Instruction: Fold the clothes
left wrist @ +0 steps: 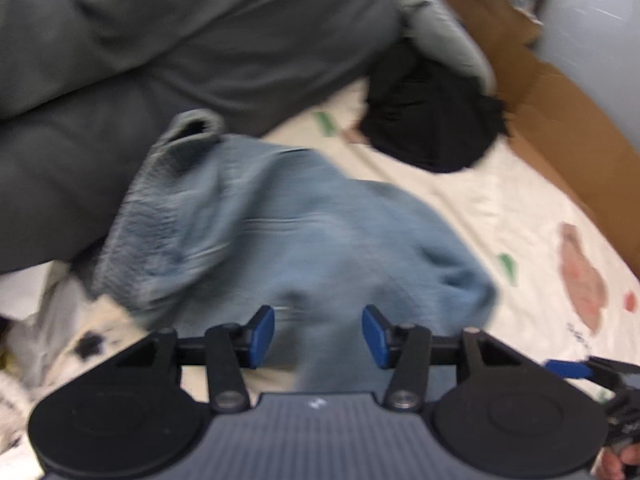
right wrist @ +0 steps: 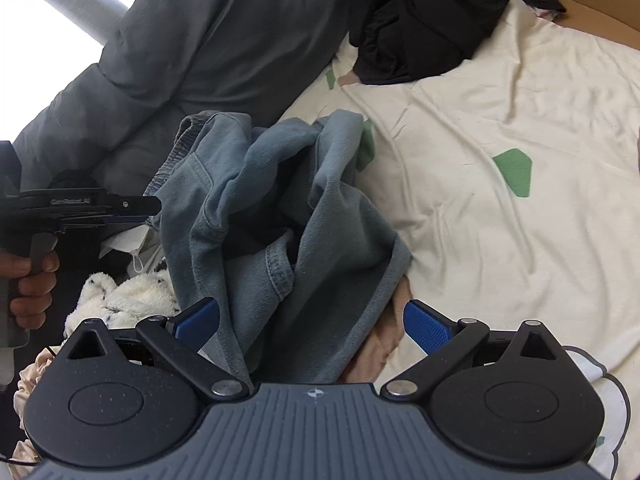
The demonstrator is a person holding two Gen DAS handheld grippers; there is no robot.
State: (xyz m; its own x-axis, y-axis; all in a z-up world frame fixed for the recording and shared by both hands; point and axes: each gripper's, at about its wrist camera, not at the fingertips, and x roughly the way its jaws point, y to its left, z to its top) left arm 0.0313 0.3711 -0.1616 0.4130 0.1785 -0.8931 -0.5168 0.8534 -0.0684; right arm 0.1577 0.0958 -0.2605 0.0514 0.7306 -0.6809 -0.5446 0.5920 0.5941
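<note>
Faintly: left gripper lettering unreadable | both jaws spread | blue garment crumpled

Your left gripper is parted above the blue garment, gripping nothing. Your right gripper gapes wide, straddling that garment's fabric unpinched.

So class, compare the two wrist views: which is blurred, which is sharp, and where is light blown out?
Left wrist view: motion-smeared across the blue garment and cream sheet, with glare at the top edge. Right wrist view: sharp, the garment's seams crisp, and an overexposed white patch at upper left. Both bend at the edges.
</note>
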